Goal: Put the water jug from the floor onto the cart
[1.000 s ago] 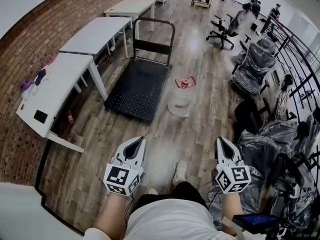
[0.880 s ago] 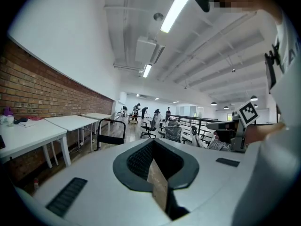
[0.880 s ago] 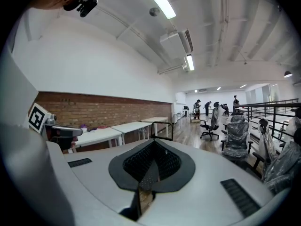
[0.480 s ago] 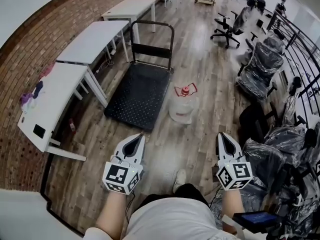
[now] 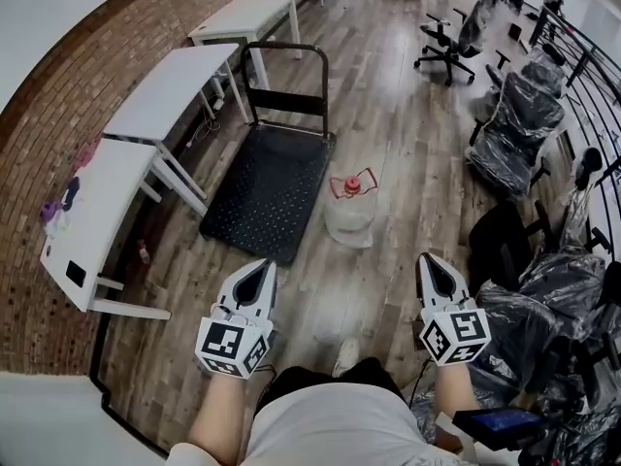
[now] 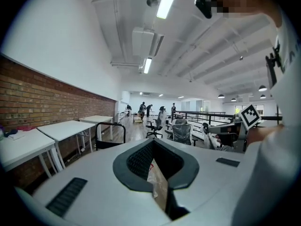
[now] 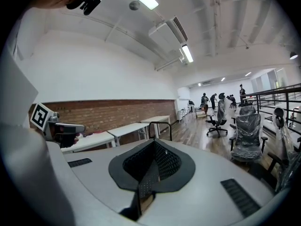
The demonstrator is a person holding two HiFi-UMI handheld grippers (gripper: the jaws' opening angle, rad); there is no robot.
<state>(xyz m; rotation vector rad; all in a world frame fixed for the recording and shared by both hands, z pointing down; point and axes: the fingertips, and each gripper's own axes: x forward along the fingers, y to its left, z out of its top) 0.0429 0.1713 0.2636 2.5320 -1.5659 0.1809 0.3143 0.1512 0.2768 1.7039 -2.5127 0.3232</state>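
The clear water jug [image 5: 349, 217] with a red cap and red handle [image 5: 351, 183] stands upright on the wood floor, just right of the black flat cart [image 5: 270, 188] and its upright push handle [image 5: 285, 71]. Both grippers are held low in front of the person, short of the jug and touching nothing. My left gripper [image 5: 264, 268] points toward the cart's near right corner; in the left gripper view its jaws stand a narrow slit apart, with floor showing through. My right gripper [image 5: 426, 262] is to the right of the jug, jaws shut and empty.
White tables [image 5: 163, 90] line the brick wall left of the cart. Office chairs, some wrapped in plastic [image 5: 519, 129], stand along a black railing on the right. Bare wood floor lies between me and the jug. People stand far down the room.
The person has walked forward: jug and cart sit nearer and lower in the head view. Both grippers keep their pose and hold nothing.
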